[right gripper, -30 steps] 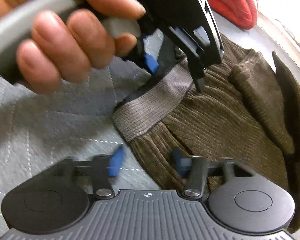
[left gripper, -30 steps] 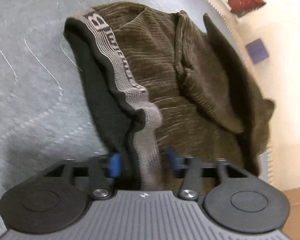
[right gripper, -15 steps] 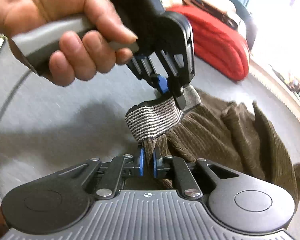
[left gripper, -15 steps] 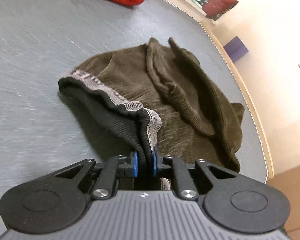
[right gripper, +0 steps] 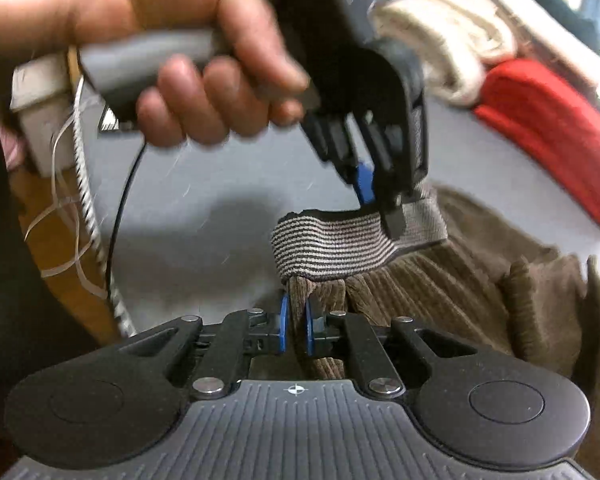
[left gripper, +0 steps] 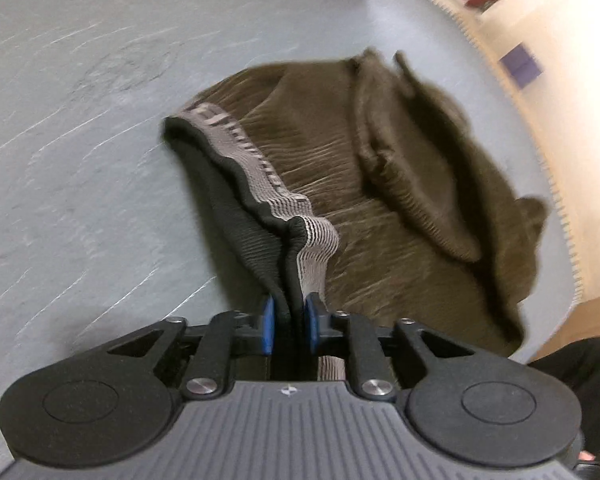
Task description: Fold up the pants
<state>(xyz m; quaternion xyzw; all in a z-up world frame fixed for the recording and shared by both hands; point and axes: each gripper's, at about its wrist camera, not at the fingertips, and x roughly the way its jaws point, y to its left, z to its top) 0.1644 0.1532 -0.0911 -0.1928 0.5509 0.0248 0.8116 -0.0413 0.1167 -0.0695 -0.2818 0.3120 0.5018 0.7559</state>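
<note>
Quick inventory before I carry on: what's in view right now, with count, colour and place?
pants: one, brown corduroy with a grey striped waistband, bunched on the cover
cover: one, grey quilted, under the pants
red cushion: one, far side of the cover
cream fabric pile: one, behind the cushion
purple square: one, on the floor past the cover's edge
cables: several, white and black, hanging under the hand
hand: one, holding the left gripper's handle
left gripper: black with blue pads, jaws opening, waistband between them
right gripper: same colours, shut on pants below the waistband
</note>
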